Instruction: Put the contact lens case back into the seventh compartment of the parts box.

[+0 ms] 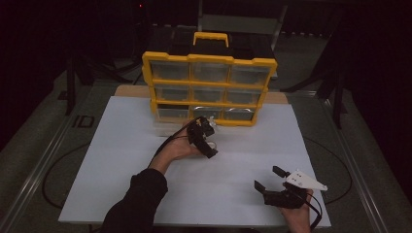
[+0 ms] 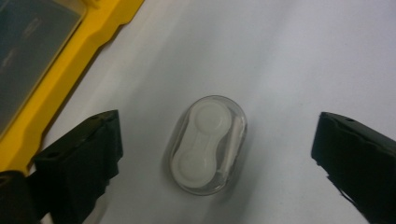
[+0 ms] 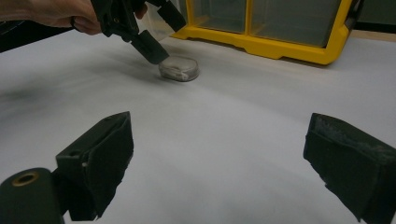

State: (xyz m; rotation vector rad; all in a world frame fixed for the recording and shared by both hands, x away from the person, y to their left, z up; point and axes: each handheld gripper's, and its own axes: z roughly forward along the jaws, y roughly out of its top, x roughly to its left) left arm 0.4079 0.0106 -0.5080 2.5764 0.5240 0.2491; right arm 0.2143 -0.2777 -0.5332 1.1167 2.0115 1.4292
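A small clear oval case [image 2: 208,144] with a white two-lobed insert lies flat on the white sheet [image 1: 145,184], just in front of the yellow drawer organizer [image 1: 209,59]. My left gripper [image 2: 215,149] hangs over it, pointing down and open, one jaw on each side of the case and clear of it. In the right gripper view the same case [image 3: 179,68] rests under the left gripper [image 3: 163,37], with one black jaw tip close beside it. My right gripper [image 1: 268,177] stays low at the sheet's near right, open with nothing in it [image 3: 219,158].
The organizer's yellow frame [image 3: 266,46] holds rows of clear drawers and stands at the sheet's far edge, close to the left gripper's jaw [image 2: 60,79]. Bare white sheet stretches between the two grippers. Dark floor and stands surround the table.
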